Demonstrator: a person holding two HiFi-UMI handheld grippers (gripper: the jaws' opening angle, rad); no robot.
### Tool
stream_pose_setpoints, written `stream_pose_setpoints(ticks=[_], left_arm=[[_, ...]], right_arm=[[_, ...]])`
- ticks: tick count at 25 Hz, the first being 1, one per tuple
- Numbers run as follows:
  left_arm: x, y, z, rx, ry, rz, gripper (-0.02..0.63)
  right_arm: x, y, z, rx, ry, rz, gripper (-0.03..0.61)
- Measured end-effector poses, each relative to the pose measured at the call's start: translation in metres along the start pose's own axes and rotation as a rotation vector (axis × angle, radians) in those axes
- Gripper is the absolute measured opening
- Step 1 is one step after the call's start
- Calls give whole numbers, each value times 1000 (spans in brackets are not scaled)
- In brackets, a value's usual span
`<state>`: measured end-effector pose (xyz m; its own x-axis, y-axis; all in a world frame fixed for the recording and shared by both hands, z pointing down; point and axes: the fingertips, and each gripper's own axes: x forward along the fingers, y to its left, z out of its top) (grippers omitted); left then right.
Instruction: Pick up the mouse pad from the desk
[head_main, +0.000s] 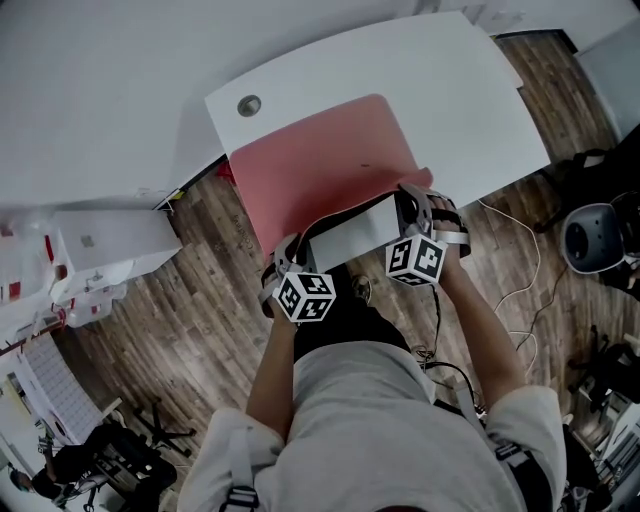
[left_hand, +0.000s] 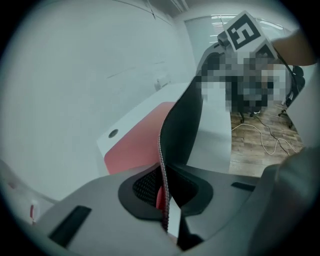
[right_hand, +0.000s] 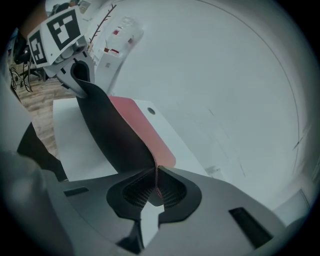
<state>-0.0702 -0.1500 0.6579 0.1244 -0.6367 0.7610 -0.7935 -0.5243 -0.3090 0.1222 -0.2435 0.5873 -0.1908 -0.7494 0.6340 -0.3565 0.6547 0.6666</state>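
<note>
Pink mouse pad (head_main: 320, 165) in both tools (head_main: 290, 248) (head_main: 411, 197)

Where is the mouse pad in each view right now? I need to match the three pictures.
Head view: mouse pad, centre, pink on the white desk, near edge lifted.
Left gripper view: centre, black underside rising from the fingers, pink face at left.
Right gripper view: centre-left, black underside running up from the fingers.
Shared landmark: the round hole in the desk.
</note>
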Motion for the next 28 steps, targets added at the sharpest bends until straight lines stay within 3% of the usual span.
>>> stream_pose_setpoints(ticks=[10,28], left_arm=[[13,40,36,-50,-12,17,29],[32,114,92,-147,-96,19,29]], right_arm=[[8,-24,4,36,22,-8,51],[37,-82,56,142,-5,-46,51]])
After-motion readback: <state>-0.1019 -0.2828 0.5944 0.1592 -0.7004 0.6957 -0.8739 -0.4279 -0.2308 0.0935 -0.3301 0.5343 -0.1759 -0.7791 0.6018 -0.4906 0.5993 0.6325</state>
